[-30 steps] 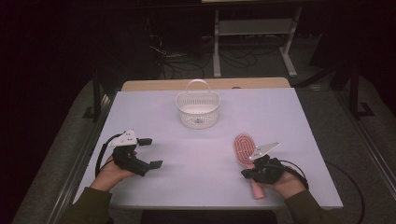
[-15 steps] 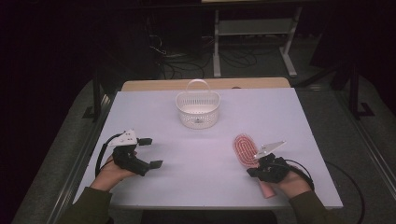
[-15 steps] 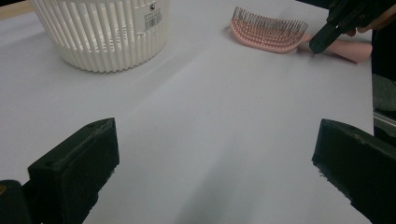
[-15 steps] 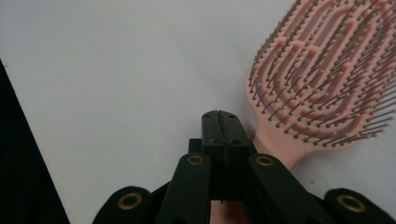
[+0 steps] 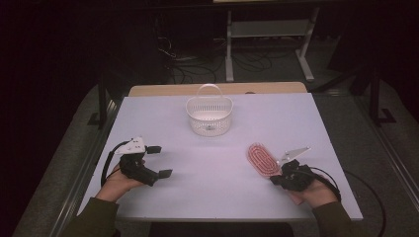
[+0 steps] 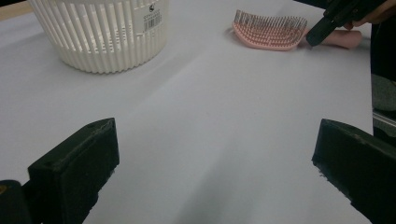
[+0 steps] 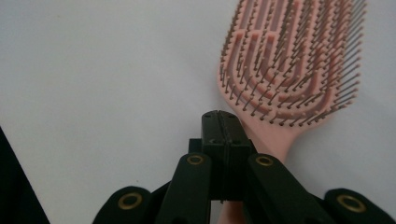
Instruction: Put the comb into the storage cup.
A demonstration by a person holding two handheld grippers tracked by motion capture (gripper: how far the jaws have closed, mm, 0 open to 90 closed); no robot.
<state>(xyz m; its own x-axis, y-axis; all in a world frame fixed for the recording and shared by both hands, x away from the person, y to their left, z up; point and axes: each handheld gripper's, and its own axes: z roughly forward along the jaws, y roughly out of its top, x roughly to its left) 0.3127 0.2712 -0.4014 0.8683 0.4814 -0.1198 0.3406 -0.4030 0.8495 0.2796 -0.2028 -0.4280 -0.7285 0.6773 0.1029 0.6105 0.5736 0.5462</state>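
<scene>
Counter: pale matte sheet [image 5: 217, 187], dark floor around.
Hairbrush: pink plastic, bristles up [image 5: 263, 159], lying on the counter's right side; handle mostly hidden under the right gripper [image 5: 274, 178].
Right fingers: clenched together, empty, over the handle's neck.
Left gripper: [image 5: 160, 162] fingers released, wide apart.
Basket: white slatted plastic [image 5: 209, 115], far centre; cut off in the left gripper view.
</scene>
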